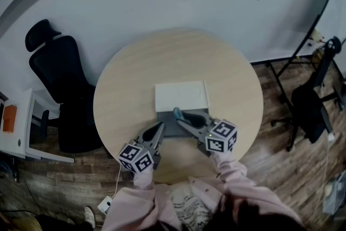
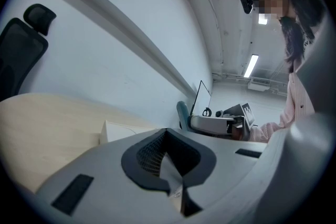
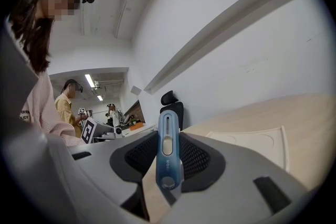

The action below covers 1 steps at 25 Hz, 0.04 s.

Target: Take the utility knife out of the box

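Note:
On the round wooden table (image 1: 124,89) a shallow grey box (image 1: 174,129) lies open, its white lid (image 1: 181,96) flat just behind it. My right gripper (image 1: 179,114) is shut on a blue utility knife (image 1: 177,112) above the box's far edge. In the right gripper view the utility knife (image 3: 167,149) stands upright between the pads of the right gripper (image 3: 168,136). My left gripper (image 1: 160,127) has its tips together on the box's left wall. In its own view the left gripper (image 2: 167,136) hides the box, and only the lid (image 2: 119,131) shows.
A black office chair (image 1: 59,78) stands left of the table, beside a white desk (image 1: 16,127). At the right are another dark chair (image 1: 311,105) and a board on a stand (image 1: 330,2). Other people (image 3: 65,105) stand far off in the room.

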{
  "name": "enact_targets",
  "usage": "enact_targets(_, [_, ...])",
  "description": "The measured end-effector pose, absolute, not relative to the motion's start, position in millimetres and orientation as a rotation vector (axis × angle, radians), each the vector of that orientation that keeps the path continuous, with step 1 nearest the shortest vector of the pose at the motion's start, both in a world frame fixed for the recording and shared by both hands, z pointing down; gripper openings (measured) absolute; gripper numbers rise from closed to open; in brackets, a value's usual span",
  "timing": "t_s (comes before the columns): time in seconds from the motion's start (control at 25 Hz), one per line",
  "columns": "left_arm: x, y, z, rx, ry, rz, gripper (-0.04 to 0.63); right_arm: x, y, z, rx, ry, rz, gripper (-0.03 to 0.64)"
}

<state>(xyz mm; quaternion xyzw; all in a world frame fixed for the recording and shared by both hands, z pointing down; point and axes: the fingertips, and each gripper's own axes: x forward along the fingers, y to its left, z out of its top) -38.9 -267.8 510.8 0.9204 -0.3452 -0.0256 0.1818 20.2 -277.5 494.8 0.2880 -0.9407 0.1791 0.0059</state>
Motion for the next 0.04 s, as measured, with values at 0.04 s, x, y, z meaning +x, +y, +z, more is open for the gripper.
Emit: enact_targets(0.04, [-38.6,-267.7,510.8,2.598,-0.975,-0.072,0.002,20.8,-277.3,495.0,0.904,-2.944,0.562,0.129])
